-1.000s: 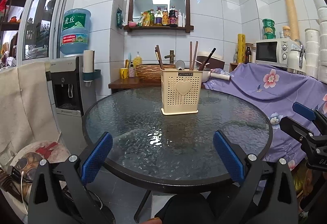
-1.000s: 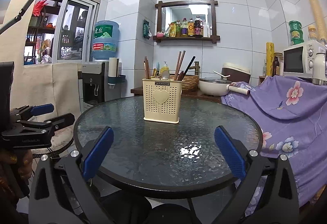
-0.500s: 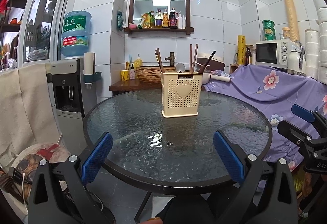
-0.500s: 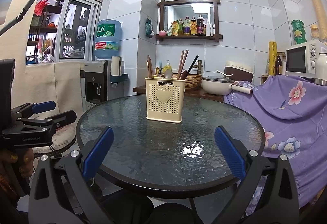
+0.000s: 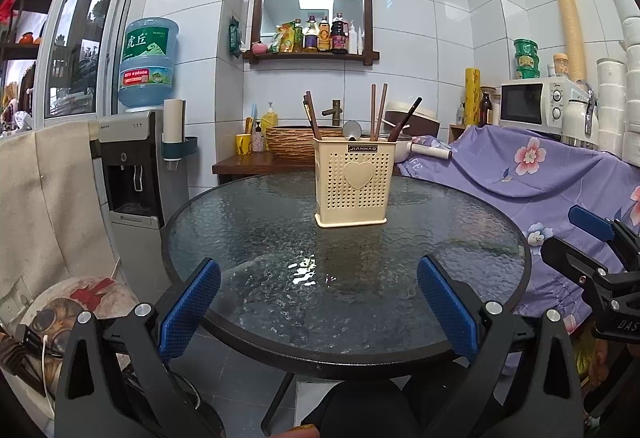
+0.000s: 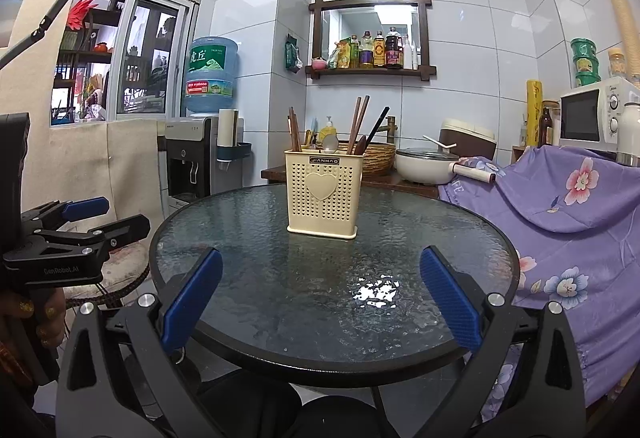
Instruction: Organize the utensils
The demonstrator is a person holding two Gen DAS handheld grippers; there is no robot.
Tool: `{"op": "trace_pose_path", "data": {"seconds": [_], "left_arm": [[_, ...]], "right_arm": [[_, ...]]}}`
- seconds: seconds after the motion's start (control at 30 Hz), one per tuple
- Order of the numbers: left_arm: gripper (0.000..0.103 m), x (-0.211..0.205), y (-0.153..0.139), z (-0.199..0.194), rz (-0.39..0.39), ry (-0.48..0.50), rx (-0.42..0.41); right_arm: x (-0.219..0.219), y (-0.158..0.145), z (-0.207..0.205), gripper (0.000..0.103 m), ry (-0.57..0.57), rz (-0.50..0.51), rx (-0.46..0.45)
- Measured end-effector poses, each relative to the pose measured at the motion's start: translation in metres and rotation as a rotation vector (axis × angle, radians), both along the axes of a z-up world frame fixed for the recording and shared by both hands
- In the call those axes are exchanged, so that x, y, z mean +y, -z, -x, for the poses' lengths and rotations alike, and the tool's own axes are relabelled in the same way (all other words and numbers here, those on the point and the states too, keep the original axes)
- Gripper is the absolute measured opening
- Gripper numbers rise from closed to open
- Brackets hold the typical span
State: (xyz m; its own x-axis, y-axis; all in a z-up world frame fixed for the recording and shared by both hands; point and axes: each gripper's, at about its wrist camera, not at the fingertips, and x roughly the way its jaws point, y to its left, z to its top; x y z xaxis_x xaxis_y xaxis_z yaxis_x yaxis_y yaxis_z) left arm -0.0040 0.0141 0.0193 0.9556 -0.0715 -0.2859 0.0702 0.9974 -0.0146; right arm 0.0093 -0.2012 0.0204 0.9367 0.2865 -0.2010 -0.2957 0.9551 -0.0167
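Round glass table (image 5: 460, 262), tiled kitchen behind — cream utensil holder (image 5: 351, 182) upright at centre, chopsticks (image 5: 377, 111) and spoon (image 5: 351, 129) inside. Left gripper (image 5: 318, 302) and right gripper (image 6: 320, 300) — both wide open, empty, at near edge.

Utensil holder (image 6: 322, 198) stands on glass table (image 6: 260, 278), chopsticks (image 6: 357, 124) inside.

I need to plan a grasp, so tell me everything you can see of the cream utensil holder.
The cream plastic utensil holder is a rectangular box with perforated walls, a raised heart and a dark label on its front. It stands upright on the round glass table, past its middle. Brown chopsticks and a metal spoon stick out of its top. Neither gripper touches it.
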Motion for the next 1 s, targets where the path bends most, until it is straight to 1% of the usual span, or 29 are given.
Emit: {"op": "trace_pose_path", "data": {"seconds": [0.8,1.0], "left_arm": [[0.097,-0.0005,0.0012,-0.0032,0.012,-0.004,0.016],[0.097,0.0013,0.0015,-0.0023,0.027,-0.007,0.017]], "right_arm": [[0.0009,0.0011,-0.0040,0.097,0.002,0.002,0.011],[0.0022,0.0017,-0.0031,0.097,0.004,0.007,0.013]]}}
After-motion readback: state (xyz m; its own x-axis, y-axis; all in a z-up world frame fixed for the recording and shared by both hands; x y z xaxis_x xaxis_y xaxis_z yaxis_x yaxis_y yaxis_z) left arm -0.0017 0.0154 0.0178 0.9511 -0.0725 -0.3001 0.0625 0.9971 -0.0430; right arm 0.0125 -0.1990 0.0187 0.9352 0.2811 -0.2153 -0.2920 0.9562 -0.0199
